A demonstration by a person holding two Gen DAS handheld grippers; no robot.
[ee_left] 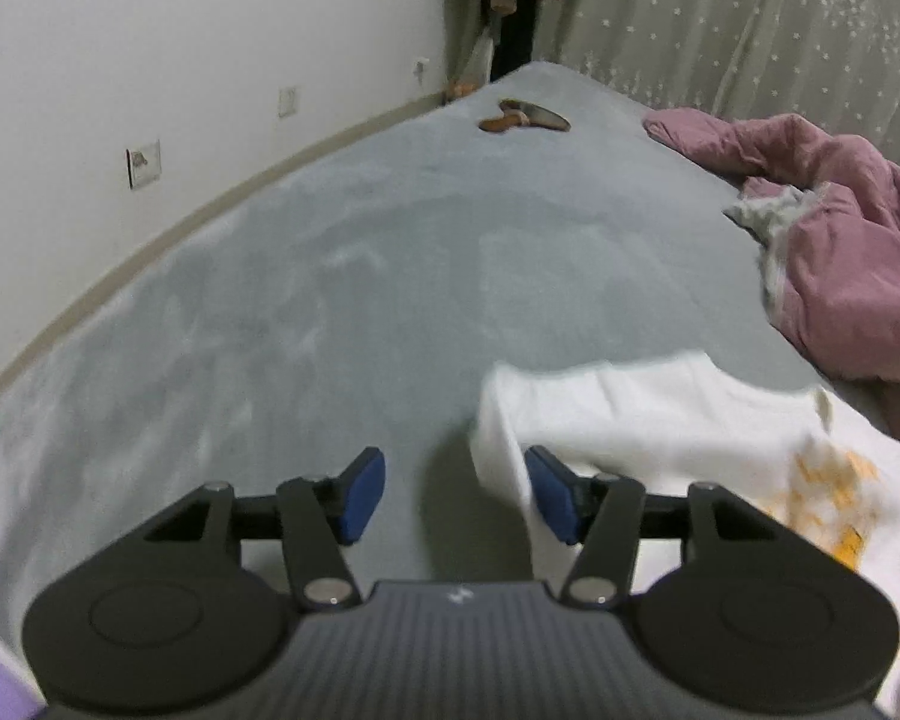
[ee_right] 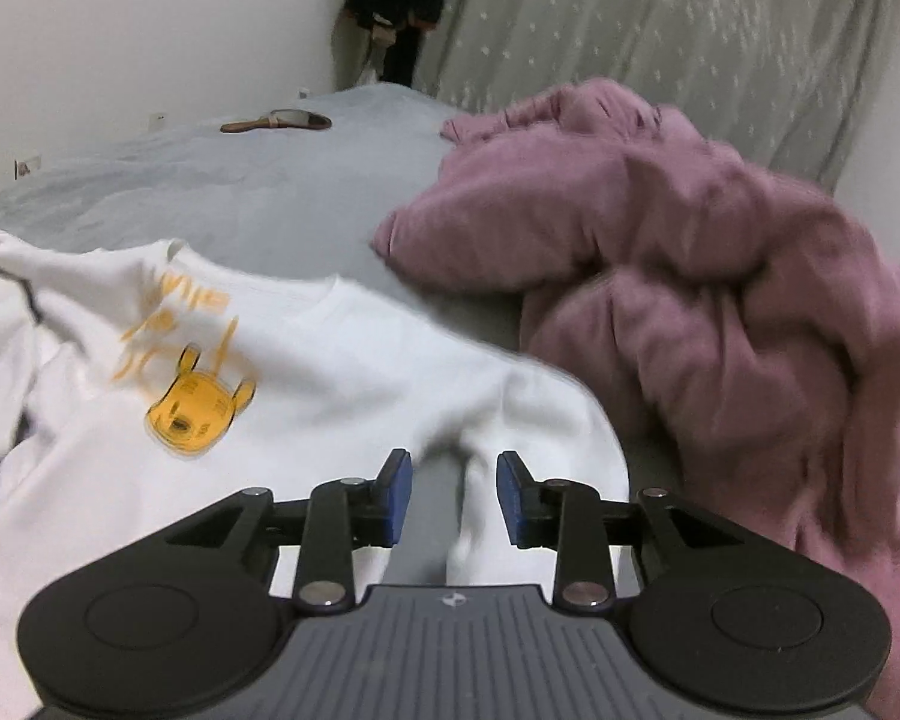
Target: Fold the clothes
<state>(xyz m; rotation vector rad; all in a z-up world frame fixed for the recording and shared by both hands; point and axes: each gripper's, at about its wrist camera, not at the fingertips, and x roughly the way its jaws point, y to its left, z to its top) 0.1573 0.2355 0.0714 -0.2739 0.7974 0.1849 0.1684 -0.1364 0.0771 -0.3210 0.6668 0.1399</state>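
My left gripper [ee_left: 456,495] hangs low over the grey bed [ee_left: 330,276], fingers spread wide, the right pad [ee_left: 551,495] against the edge of the white shirt's [ee_left: 660,420] sleeve. My right gripper [ee_right: 453,498] sits with fingers apart around a raised fold of the other sleeve, not pinching it. The shirt lies spread on the bed, yellow print [ee_right: 195,402] up, just beside a heap of pink clothing [ee_right: 720,300].
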